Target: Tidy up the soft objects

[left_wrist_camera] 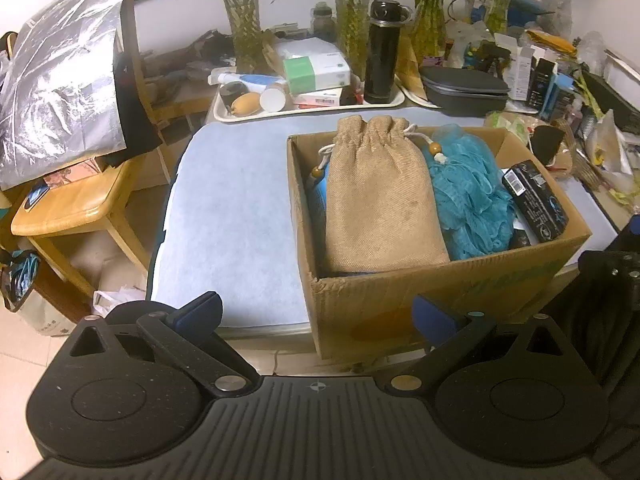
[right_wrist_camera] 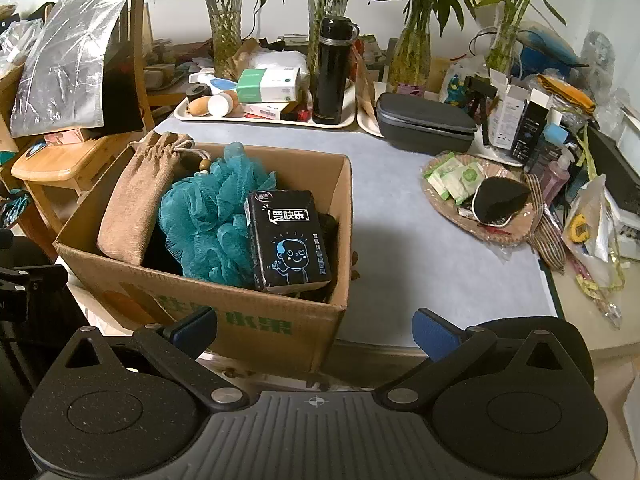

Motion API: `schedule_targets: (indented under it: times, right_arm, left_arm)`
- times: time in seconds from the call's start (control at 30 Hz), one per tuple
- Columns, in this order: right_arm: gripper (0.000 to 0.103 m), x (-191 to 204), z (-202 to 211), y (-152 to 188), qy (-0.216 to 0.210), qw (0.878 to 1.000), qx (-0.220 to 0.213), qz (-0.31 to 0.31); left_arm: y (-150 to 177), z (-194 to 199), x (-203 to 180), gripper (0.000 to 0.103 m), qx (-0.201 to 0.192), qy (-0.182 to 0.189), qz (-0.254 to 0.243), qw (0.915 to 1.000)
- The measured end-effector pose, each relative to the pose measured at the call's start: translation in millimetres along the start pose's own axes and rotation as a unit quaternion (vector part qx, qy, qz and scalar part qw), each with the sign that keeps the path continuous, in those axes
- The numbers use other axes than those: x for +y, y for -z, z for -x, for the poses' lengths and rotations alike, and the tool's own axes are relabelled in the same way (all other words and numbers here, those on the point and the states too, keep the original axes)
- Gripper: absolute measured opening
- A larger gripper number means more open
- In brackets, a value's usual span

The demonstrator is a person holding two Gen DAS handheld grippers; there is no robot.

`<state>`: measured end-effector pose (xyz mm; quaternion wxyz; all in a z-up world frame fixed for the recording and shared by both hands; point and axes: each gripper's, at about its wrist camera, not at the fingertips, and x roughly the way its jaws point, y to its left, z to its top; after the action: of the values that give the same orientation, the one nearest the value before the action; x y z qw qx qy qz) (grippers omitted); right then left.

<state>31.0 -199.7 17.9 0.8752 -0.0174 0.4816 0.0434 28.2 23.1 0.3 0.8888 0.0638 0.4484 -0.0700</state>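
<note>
A cardboard box [left_wrist_camera: 440,300] [right_wrist_camera: 224,312] stands at the near edge of the blue-covered table. In it lie a tan burlap drawstring bag [left_wrist_camera: 380,200] [right_wrist_camera: 136,196], a teal mesh bath pouf [left_wrist_camera: 468,196] [right_wrist_camera: 212,220] and a black tissue pack [left_wrist_camera: 534,200] [right_wrist_camera: 286,240]. My left gripper [left_wrist_camera: 318,316] is open and empty, held just in front of the box's near left corner. My right gripper [right_wrist_camera: 316,328] is open and empty, in front of the box's near right corner.
A white tray [right_wrist_camera: 192,116] with a black flask [right_wrist_camera: 330,72] and small boxes stands at the table's back. A dark case [right_wrist_camera: 424,124] and a woven basket [right_wrist_camera: 444,208] with packets and a black pad sit to the right. A wooden chair [left_wrist_camera: 72,204] stands left.
</note>
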Motion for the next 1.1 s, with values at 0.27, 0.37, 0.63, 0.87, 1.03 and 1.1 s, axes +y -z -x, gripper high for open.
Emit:
schedule_targets:
  times: [0.27,0.37,0.63,0.87,1.03,1.1]
  right_arm:
    - [0.103,-4.2,3.4,0.9,-0.013,1.0,-0.002,0.007]
    - [0.103,-8.2,4.9,2.2,-0.019,1.0,-0.005,0.009]
    - [0.103,-25.4,8.3,5.2,-0.025,1.0,-0.009,0.002]
    - [0.103,-25.1,9.0,6.5,-0.027,1.0,-0.009,-0.001]
    - [0.103,-22.9,9.1,4.6,-0.03,1.0,-0.01,0.002]
    - [0.103,-22.6,8.4,4.2,-0.03,0.999,-0.009,0.002]
  left_arm:
    - [1.2,0.6,5.2,0.103,-0.003,0.019,-0.015,0.9997]
    - [2.0,1.6,9.3,0.103,-0.006,0.026,-0.02,0.9994]
    - [3.5,2.7,24.4,0.103,-0.011,0.032,-0.026,0.9991]
    - [4.4,0.7,32.7,0.103,-0.008,0.034,-0.022,0.9991]
    - [4.1,1.5,33.0,0.103,-0.011,0.038,-0.023,0.999]
    - [4.1,2.2,32.9,0.103,-0.014,0.037,-0.024,0.9989]
